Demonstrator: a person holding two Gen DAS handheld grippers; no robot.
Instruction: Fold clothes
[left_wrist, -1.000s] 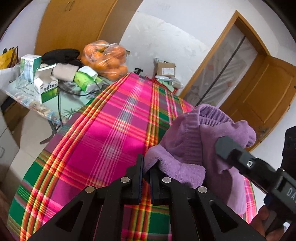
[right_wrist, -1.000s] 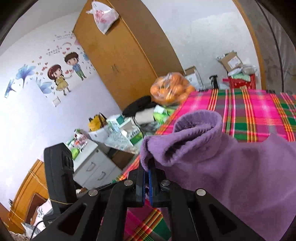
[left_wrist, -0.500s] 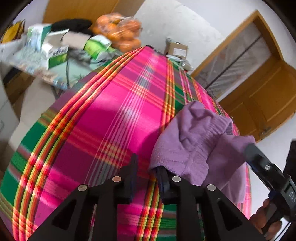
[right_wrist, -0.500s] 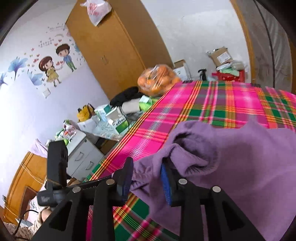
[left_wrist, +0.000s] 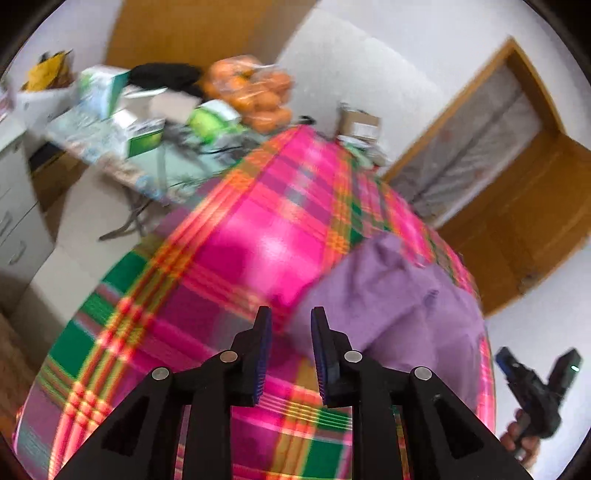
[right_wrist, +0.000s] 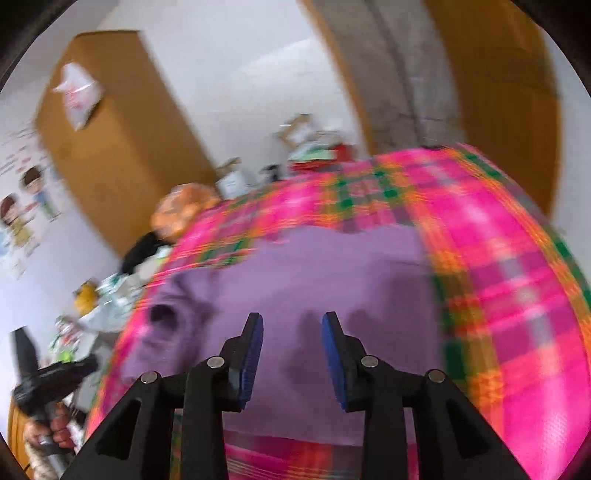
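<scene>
A purple fleece garment (left_wrist: 399, 306) lies spread on the pink, green and orange plaid cloth (left_wrist: 236, 251). In the left wrist view my left gripper (left_wrist: 290, 325) is open, just above the garment's near left edge, nothing between its blue pads. The right gripper body (left_wrist: 535, 384) shows at the lower right, held by a hand. In the right wrist view the garment (right_wrist: 332, 273) lies mostly flat, bunched at its left end, on the plaid cloth (right_wrist: 517, 280), and my right gripper (right_wrist: 292, 325) hovers open over its middle. Both views are motion-blurred.
A side table (left_wrist: 110, 147) with boxes, a dark cloth and a bag of oranges (left_wrist: 255, 96) stands left of the bed. White drawers (left_wrist: 14, 206) are at the far left, a wooden door (left_wrist: 517, 221) at the right, and a wardrobe (right_wrist: 122, 147) behind.
Both grippers, shut on the purple garment a second ago, have opened and let it go. The garment dropped onto the plaid cloth and both grippers pulled back from it.
</scene>
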